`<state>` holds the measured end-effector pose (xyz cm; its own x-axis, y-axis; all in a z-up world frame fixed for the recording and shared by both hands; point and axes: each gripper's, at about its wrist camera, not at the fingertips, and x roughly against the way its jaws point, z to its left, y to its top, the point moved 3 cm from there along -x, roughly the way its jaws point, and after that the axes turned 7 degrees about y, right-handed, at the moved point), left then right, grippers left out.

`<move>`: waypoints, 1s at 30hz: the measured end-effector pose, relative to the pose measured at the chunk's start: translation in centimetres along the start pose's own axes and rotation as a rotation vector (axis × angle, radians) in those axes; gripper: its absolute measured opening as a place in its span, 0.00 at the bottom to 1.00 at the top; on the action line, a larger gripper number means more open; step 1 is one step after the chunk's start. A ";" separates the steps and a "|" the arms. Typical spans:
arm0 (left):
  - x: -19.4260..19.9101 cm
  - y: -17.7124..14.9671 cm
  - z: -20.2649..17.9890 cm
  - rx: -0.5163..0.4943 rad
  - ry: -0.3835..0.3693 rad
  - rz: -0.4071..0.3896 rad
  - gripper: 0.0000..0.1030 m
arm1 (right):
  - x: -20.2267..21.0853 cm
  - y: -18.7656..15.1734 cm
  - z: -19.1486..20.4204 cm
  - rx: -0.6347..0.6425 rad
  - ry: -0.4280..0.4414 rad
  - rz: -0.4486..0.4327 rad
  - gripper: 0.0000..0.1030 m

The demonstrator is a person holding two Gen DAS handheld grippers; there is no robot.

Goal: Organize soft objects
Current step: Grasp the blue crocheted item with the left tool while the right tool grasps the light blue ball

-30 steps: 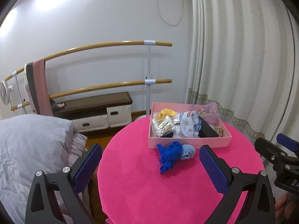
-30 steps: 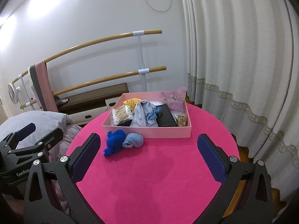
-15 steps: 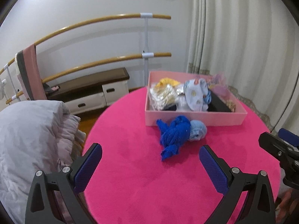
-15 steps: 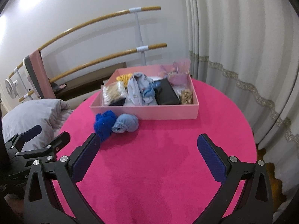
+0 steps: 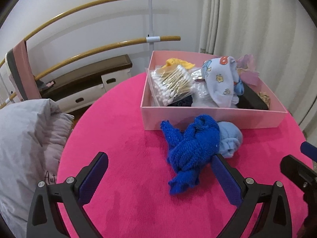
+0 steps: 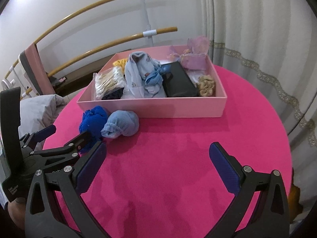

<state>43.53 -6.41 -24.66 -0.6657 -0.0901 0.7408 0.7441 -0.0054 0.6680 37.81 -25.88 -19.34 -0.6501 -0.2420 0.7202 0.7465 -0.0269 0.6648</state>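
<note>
Grey bedding (image 5: 29, 138) beside the table (image 5: 128, 119) shows cursive "Aut", rest hidden.

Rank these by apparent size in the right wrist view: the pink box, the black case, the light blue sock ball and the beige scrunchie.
1. pink box
2. black case
3. light blue sock ball, though it lies nearer the camera
4. beige scrunchie

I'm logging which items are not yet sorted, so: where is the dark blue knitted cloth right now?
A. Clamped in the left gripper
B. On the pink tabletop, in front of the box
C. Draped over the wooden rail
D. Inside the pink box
B: the dark blue knitted cloth lies on the tabletop in front of the pink box, beside the light blue bundle; the left gripper is open, gripping nothing.
</note>
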 end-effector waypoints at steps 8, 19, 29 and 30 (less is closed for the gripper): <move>-3.4 0.9 -0.7 0.010 -0.053 0.011 0.87 | -3.5 1.4 0.5 -0.013 0.052 0.035 1.00; -6.0 1.0 -1.5 -0.015 -0.142 0.058 0.58 | -6.4 1.7 0.0 -0.082 0.134 0.083 0.94; -4.7 0.0 0.9 -0.016 -0.070 0.038 0.33 | -8.2 1.7 1.9 -0.034 0.150 0.112 0.87; -4.7 -0.2 1.1 -0.014 -0.063 0.037 0.33 | -8.4 1.7 2.2 -0.025 0.149 0.115 0.86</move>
<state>46.45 -4.92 -28.16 -0.6393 -0.0280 0.7684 0.7689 -0.0176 0.6391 44.23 -21.76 -23.82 -0.5339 -0.3860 0.7523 0.8189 -0.0145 0.5737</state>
